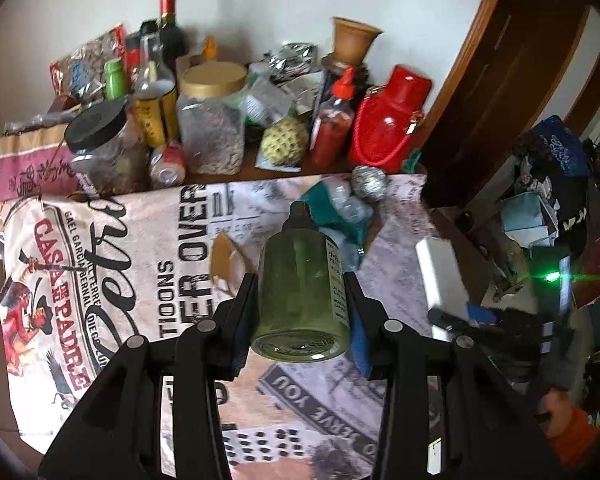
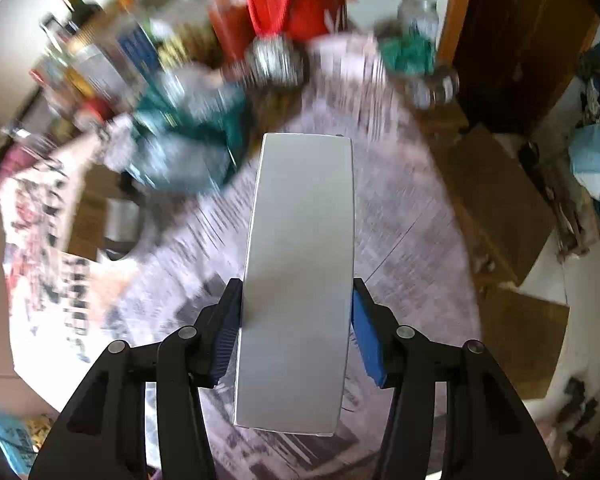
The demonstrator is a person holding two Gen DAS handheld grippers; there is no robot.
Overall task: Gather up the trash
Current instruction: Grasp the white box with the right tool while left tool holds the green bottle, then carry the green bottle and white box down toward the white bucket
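My left gripper (image 1: 301, 285) is shut on a green translucent bottle (image 1: 296, 252) with a black neck, held above the printed tablecloth (image 1: 140, 248). My right gripper (image 2: 297, 290) is shut on a long white box (image 2: 304, 208), its blue pads (image 2: 364, 320) pressed against the box's sides. The same white box (image 1: 440, 268) shows at the right of the left wrist view. On the cloth beyond the bottle lie a teal and clear plastic wrapper (image 1: 340, 210), a crumpled foil ball (image 1: 369, 183) and a torn cardboard scrap (image 1: 226, 258). The right wrist view is blurred.
Jars, bottles, a crushed can (image 1: 167, 164) and a red flask (image 1: 392, 120) crowd the table's back along the wall. A wooden door frame (image 1: 480, 80) stands to the right. Bags and clutter (image 1: 548, 192) cover the floor; flat cardboard (image 2: 500, 208) lies beside the table.
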